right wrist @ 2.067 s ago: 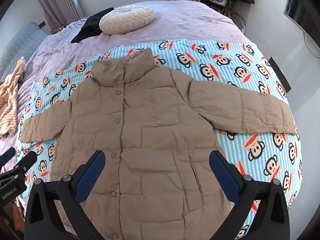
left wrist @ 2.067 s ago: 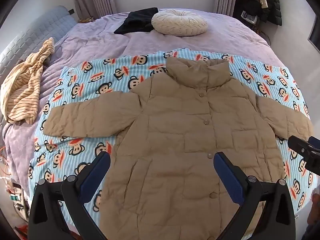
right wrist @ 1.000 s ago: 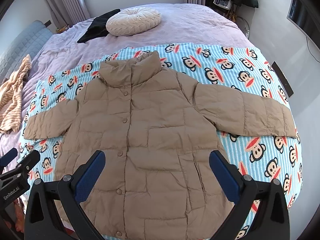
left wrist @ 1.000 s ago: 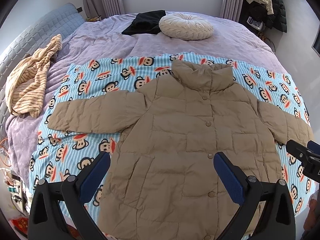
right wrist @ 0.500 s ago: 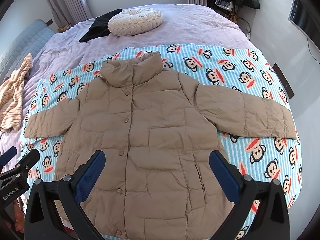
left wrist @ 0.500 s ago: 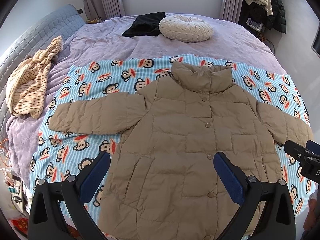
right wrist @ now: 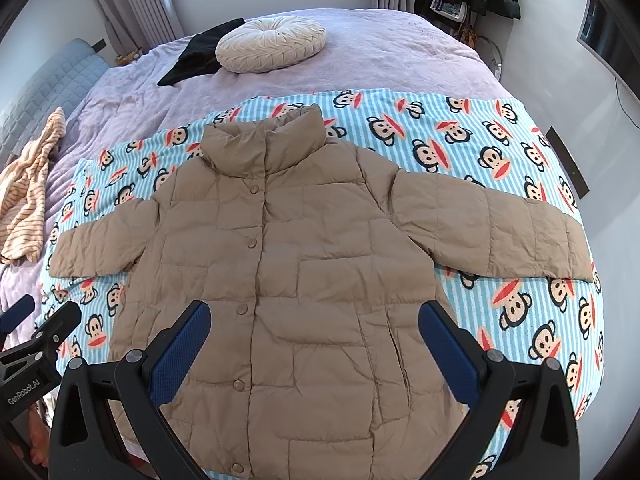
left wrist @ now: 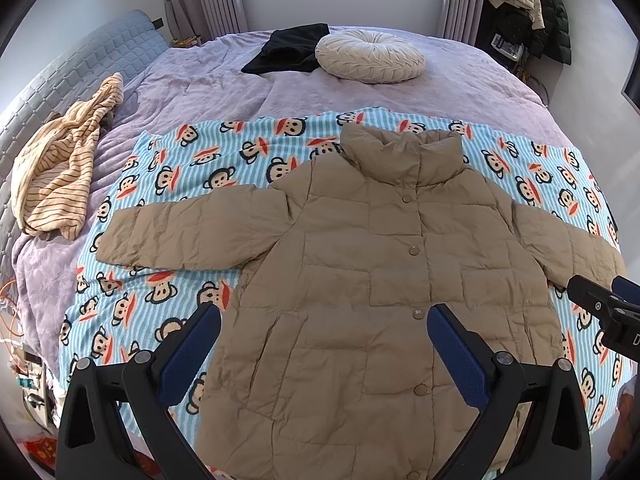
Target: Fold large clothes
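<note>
Ahead of both claws, jacket (left wrist: 360, 272) spread flat on blanket (left wrist: 168, 184), buttoned, sleeves out. Left claw (left wrist: 324, 344) and right claw (right wrist: 314, 334) released, grasping nothing, above hem. Risks: slippery padded fabric escaping a shallow pinch; blanket pinched along with a sleeve.

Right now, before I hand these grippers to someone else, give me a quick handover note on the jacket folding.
Left gripper: open, empty, above the lower left of the jacket.
Right gripper: open, empty, above the lower front.
The tan quilted puffer jacket lies flat and face up, snaps closed, both sleeves spread out, on the blue striped monkey-print blanket across the lilac bed.
Done: jacket spread out.
Left: every fold; probably start with the sleeves.
</note>
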Motion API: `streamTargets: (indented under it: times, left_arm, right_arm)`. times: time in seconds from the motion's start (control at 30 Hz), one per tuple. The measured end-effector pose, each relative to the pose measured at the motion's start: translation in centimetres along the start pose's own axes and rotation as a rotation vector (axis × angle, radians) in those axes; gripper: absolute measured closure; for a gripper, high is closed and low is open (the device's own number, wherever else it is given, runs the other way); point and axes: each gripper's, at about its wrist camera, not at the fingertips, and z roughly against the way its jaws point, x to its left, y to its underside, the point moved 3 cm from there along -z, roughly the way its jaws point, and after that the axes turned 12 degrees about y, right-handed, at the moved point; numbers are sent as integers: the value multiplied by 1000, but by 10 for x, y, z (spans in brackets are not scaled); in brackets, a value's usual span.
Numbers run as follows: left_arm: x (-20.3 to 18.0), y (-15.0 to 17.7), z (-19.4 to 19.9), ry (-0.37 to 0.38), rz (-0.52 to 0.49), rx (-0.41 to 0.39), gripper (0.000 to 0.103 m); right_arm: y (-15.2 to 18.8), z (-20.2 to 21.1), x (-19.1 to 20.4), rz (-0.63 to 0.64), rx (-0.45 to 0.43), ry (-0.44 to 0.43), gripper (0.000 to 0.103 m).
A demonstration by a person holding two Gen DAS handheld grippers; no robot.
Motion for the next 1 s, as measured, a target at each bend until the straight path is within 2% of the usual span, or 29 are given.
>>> streamTargets:
  times: [1.0]
  left_arm:
    - [-6,-1,-3,-1,1,6,0]
  right_arm:
    - [0,1,3,-1,2,-2,0]
